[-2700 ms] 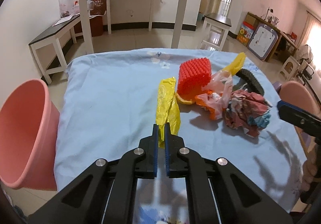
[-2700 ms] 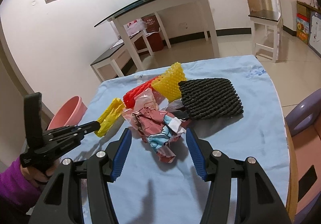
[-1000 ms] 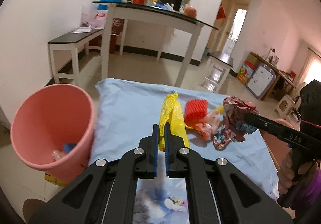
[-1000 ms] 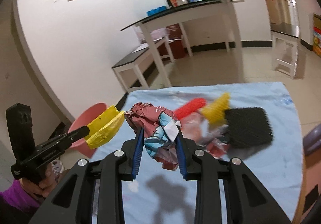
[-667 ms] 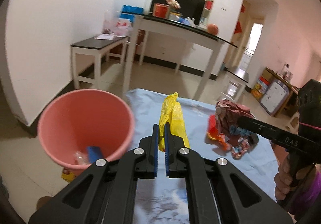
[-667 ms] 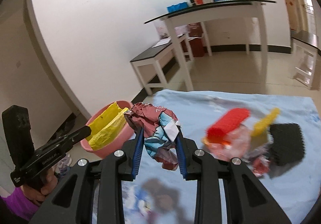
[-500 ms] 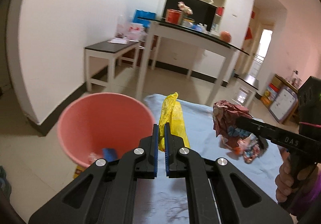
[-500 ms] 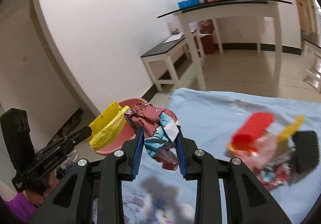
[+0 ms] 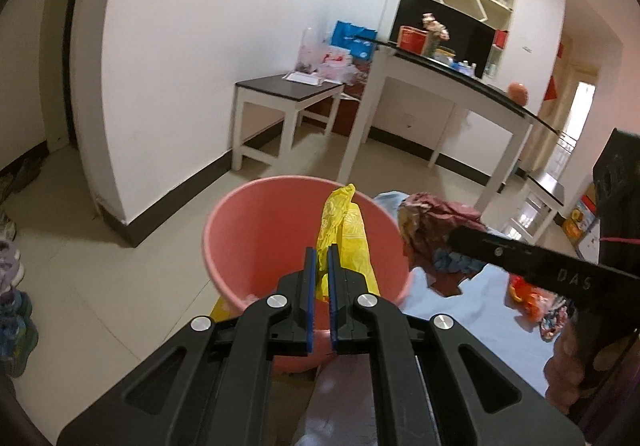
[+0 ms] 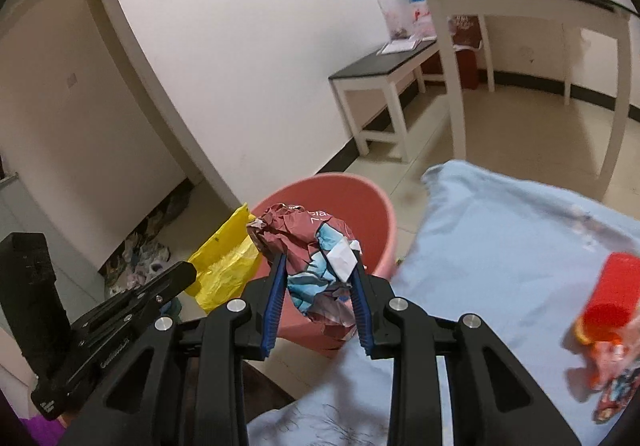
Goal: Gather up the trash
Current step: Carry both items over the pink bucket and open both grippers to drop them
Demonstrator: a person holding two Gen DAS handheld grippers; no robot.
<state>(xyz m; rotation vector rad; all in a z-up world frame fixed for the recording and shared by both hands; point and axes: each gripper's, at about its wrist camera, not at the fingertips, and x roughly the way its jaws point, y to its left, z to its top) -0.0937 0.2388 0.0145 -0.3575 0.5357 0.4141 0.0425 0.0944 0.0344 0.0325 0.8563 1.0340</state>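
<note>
My left gripper (image 9: 322, 246) is shut on a yellow plastic bag (image 9: 344, 234), which hangs over the mouth of the pink bucket (image 9: 240, 230) on the floor. In the right wrist view my right gripper (image 10: 318, 264) is shut on a crumpled maroon and blue wrapper (image 10: 308, 246), held in front of the pink bucket (image 10: 372, 214). The yellow bag (image 10: 224, 262) shows there at the left gripper's tip. The wrapper (image 9: 436, 230) also appears to the right of the bucket in the left wrist view. More trash, red foam netting (image 10: 612, 294) and wrappers (image 10: 616, 370), lies on the blue tablecloth (image 10: 500, 246).
The bucket stands on a tiled floor beside the table's left edge. A white wall corner (image 9: 120, 222) rises behind it. A low white bench (image 9: 288, 94) and a tall glass-topped table (image 9: 452, 70) stand further back. Shoes (image 10: 144, 258) lie on the floor at left.
Both grippers have swung left from over the table toward the bucket, carrying the yellow bag and the crumpled wrapper. The bucket now sits right behind both loads.
</note>
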